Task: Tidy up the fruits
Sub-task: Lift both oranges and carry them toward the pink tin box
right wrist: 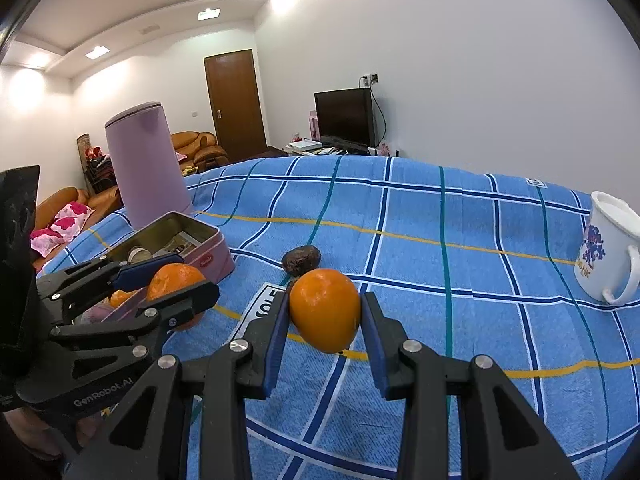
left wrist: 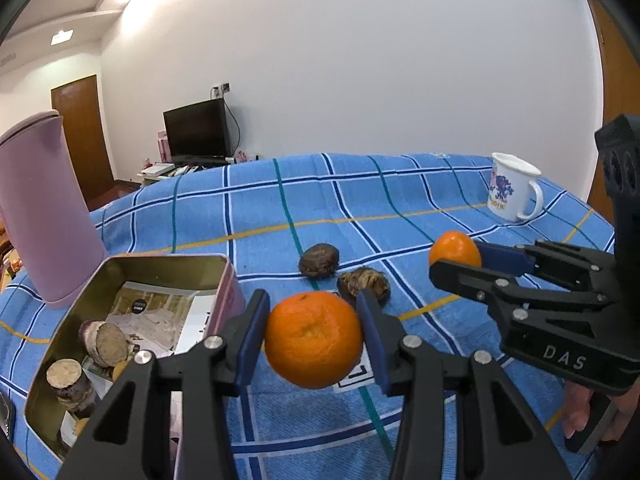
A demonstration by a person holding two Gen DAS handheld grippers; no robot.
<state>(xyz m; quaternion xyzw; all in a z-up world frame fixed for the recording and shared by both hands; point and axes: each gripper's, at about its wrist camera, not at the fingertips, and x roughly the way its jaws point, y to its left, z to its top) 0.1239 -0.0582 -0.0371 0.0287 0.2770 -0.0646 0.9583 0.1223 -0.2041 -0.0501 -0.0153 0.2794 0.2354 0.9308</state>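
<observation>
While each gripper, left gripper [left wrist: 314, 338] and right gripper [right wrist: 325, 312], clamped an orange above the table, we judged lowering them gently into the tin [left wrist: 192, 261] at left, releasing only inside, wisest.

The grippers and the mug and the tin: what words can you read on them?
"DAS" on the right gripper body.
"GenRobot.AI" on the left gripper body.
"SOLE", cut off, on a white label on the cloth.
White mug: letters under the purple picture, too blurred to read.
Pink tin: red oval logo, too small to read.
Paper inside the tin: print unreadable.
</observation>
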